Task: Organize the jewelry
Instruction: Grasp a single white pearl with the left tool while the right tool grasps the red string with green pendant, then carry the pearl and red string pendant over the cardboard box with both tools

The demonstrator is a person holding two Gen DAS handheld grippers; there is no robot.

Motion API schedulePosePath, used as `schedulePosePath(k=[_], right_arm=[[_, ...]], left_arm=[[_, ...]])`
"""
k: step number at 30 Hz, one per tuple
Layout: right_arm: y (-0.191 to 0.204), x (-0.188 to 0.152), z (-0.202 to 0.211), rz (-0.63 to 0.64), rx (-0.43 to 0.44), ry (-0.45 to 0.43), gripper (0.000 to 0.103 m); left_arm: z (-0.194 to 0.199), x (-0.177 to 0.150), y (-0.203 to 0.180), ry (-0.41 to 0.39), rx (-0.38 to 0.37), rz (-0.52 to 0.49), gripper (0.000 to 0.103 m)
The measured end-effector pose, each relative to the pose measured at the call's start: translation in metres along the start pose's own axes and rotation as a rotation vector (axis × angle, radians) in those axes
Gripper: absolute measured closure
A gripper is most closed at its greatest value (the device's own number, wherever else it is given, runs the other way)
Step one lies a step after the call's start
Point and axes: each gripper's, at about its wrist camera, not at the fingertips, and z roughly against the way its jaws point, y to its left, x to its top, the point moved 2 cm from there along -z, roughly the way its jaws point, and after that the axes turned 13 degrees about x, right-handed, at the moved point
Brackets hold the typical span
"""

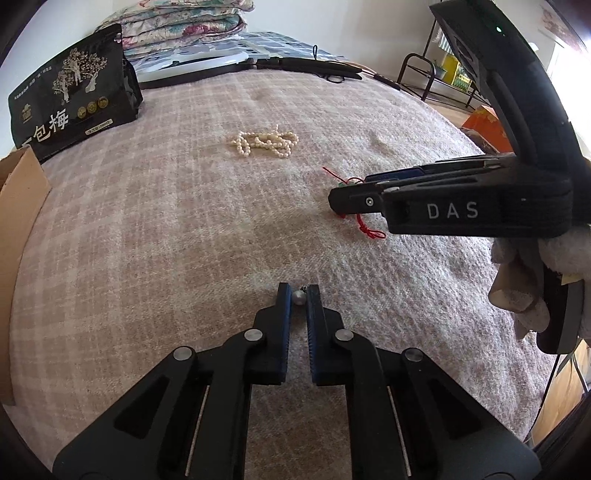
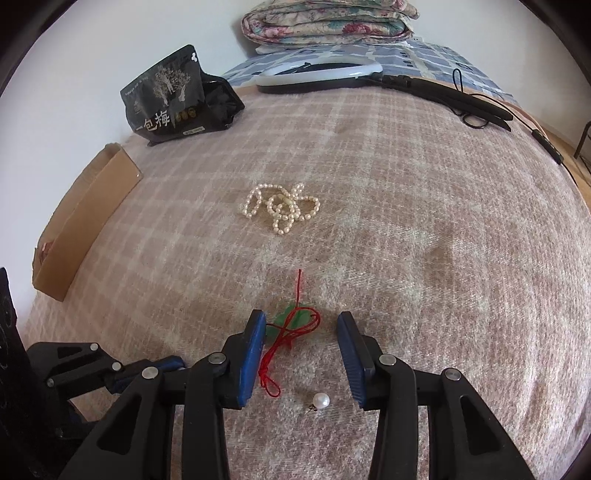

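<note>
A pearl necklace (image 1: 263, 143) lies bunched on the plaid blanket (image 1: 166, 240); it also shows in the right wrist view (image 2: 280, 208). My left gripper (image 1: 298, 297) is shut on a small pearl earring (image 1: 298, 298) at its fingertips, low over the blanket. My right gripper (image 2: 302, 325) is open, its jaws either side of a green pendant on a red cord (image 2: 291, 325). A second pearl earring (image 2: 320, 400) lies between the right gripper's fingers, nearer the camera. The right gripper also shows in the left wrist view (image 1: 338, 195).
A cardboard box (image 2: 81, 225) stands at the blanket's left edge. A black snack pouch (image 2: 173, 98) stands behind it. A ring light with black tripod legs (image 2: 332, 72) lies at the back. Folded quilts (image 2: 328, 22) are stacked against the wall.
</note>
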Motion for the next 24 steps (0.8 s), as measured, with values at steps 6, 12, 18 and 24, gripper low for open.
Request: schedulePosePath(k=[6,12,18,24], right_arm=[[0.011,-0.003,-0.006,0.09,-0.061,0.025,0.061],[0.016,-0.004,-0.008,0.127,-0.108,0.03,0.079],[0.013,-0.003,-0.005,0.117,-0.108,0.016,0.093],[0.016,0.002,0.004,0.111,-0.1,-0.01,0.094]], left_arm=[[0.001,-0.002,0.007,0.0,0.012,0.007,0.096],[0.002,-0.002,0.011,0.0,0.021,0.011,0.097],[0.005,-0.001,0.015,-0.003,0.027,0.024,0.097],[0.009,0.002,0.022,-0.01,0.029,0.047,0.097]])
